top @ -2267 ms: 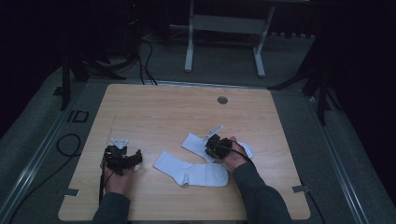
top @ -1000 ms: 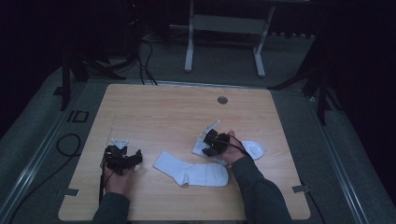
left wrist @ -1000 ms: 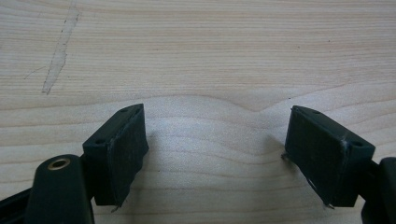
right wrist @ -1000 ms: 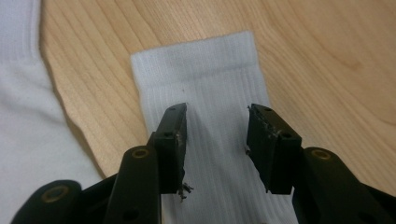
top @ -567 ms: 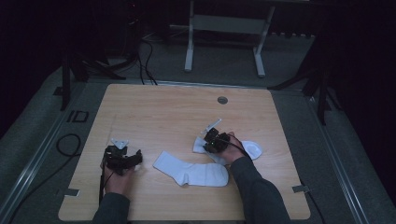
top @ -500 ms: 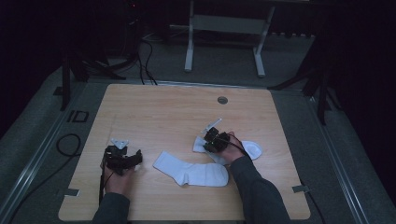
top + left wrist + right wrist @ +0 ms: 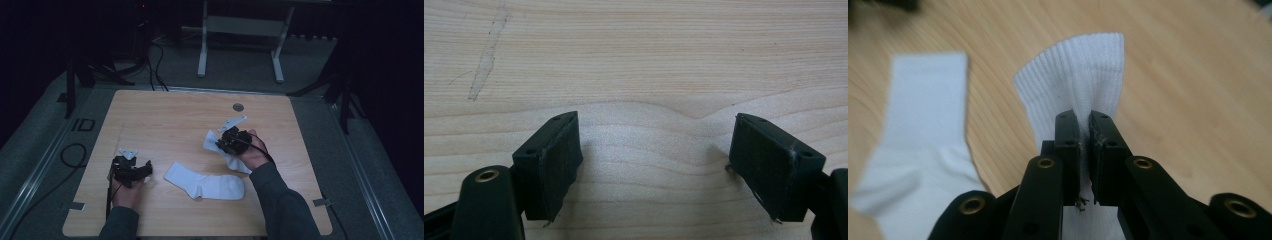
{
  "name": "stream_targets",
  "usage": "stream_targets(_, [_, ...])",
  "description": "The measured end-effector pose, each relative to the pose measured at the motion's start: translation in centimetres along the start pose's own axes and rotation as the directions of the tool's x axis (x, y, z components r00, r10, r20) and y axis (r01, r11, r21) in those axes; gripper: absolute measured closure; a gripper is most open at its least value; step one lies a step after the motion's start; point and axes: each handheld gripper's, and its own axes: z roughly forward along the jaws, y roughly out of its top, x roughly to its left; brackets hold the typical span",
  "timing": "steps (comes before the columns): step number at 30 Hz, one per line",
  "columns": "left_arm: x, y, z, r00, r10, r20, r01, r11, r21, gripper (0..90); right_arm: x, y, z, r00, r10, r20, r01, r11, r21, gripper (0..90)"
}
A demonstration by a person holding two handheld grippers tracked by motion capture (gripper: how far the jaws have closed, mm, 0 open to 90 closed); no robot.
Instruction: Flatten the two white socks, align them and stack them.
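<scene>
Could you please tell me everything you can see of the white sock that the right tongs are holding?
The held sock is white, a soft knit with fine ribbing toward its open cuff end. The right tongs are shut on it, pinching a fold of fabric between the two black jaws, so the ribbed part fans out beyond them. In the high view it sits right of the table's centre, partly under the right hand, its far end trailing on the wood. It lies apart from the flat sock.
</scene>
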Motion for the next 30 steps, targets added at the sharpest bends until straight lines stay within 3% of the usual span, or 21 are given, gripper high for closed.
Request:
stream_targets(7, [0.0,0.0,0.0,1.0,0.001,0.001,-0.001,1.0,0.002,20.8,1.5,1.8,-3.1,0.9981,-0.057,0.021,0.059,0.995,-0.081,83.6])
stream_targets(17, [0.0,0.0,0.0,1.0,0.001,0.001,-0.001,1.0,0.002,20.8,2.1,3.1,-7.7,0.9949,-0.084,0.056,0.093,0.979,-0.181,83.6])
stream_targets(26, [0.0,0.0,0.0,1.0,0.001,0.002,-0.001,1.0,0.003,20.7,4.1,2.5,-11.2,0.9951,-0.096,0.022,0.099,0.96,-0.263,83.5])
stream_targets(30, [0.0,0.0,0.0,1.0,0.001,0.002,-0.001,1.0,0.004,20.7,5.1,1.6,-12.0,0.9937,-0.109,0.026,0.112,0.96,-0.256,83.2])
